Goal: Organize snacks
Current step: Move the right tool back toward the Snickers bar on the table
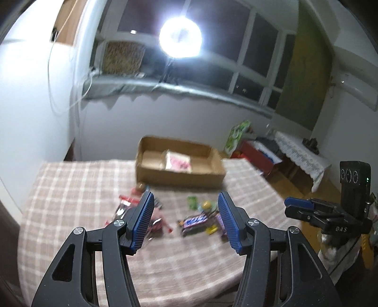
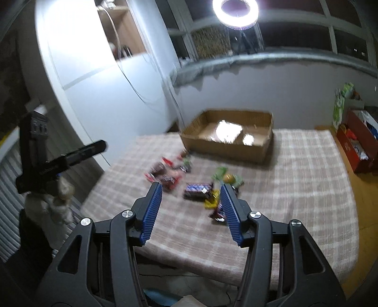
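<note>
Several wrapped snacks lie loose on the checked tablecloth (image 1: 70, 200): a dark blue chocolate bar (image 1: 195, 220) (image 2: 197, 189), red packets (image 1: 127, 203) (image 2: 163, 174), and green and yellow sweets (image 1: 199, 204) (image 2: 224, 177). A cardboard box (image 1: 179, 163) (image 2: 226, 137) stands at the far side with a pale packet (image 1: 178, 161) inside. My left gripper (image 1: 185, 212) is open and empty, raised above the near snacks. My right gripper (image 2: 191, 200) is open and empty, also above them. The right gripper also shows at the right edge of the left wrist view (image 1: 297, 205). The views are blurred.
A ring light (image 1: 180, 36) (image 2: 235, 13) shines by the window behind the table. A red crate (image 2: 359, 144) and a green bag (image 1: 236, 135) sit on the floor to the right. A white wall lies to the left.
</note>
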`<state>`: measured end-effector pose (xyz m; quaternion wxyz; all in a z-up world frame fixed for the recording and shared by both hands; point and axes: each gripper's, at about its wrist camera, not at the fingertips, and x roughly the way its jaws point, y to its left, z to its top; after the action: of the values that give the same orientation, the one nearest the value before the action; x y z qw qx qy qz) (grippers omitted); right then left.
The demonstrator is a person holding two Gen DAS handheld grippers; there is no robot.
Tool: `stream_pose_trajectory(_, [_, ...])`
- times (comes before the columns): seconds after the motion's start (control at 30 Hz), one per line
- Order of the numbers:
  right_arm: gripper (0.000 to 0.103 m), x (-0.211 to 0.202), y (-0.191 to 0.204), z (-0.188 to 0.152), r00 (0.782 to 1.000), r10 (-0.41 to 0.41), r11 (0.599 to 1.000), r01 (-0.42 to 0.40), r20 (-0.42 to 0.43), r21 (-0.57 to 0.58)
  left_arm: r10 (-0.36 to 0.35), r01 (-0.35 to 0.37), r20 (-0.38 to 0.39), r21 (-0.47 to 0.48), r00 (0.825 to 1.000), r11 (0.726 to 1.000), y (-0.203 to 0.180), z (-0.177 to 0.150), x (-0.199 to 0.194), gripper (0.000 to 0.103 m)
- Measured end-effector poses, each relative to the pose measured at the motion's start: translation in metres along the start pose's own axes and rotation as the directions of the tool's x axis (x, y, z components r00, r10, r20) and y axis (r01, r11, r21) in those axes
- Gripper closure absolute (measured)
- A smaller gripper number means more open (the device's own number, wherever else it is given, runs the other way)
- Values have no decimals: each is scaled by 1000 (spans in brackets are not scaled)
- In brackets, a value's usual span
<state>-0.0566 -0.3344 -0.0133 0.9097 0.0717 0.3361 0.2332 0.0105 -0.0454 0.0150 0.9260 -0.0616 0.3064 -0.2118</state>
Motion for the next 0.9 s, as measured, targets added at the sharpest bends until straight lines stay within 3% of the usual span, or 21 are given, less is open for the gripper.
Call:
stream_pose_trajectory(0.13, [49, 39, -18, -5, 994, -9, 999, 13, -105, 33, 30, -31, -74, -4, 997, 1000, 14, -14, 24, 47])
stream_pose_trajectory(0.37, [49, 86, -43, -12, 978, -51, 996, 64, -203, 59, 41, -45, -201, -13, 979, 999, 30, -44, 74, 47])
stream_pose_trajectory(0.67, [49, 142, -43, -10, 945, -48, 997, 67, -324, 49, 95, -75, -249, 91, 964, 993, 34, -46, 105, 47])
stream_pose_trajectory(0.9, [49, 172, -52, -12, 920, -54, 995, 82, -387, 57, 77, -40, -322, 119, 944, 992, 41, -43, 132, 47])
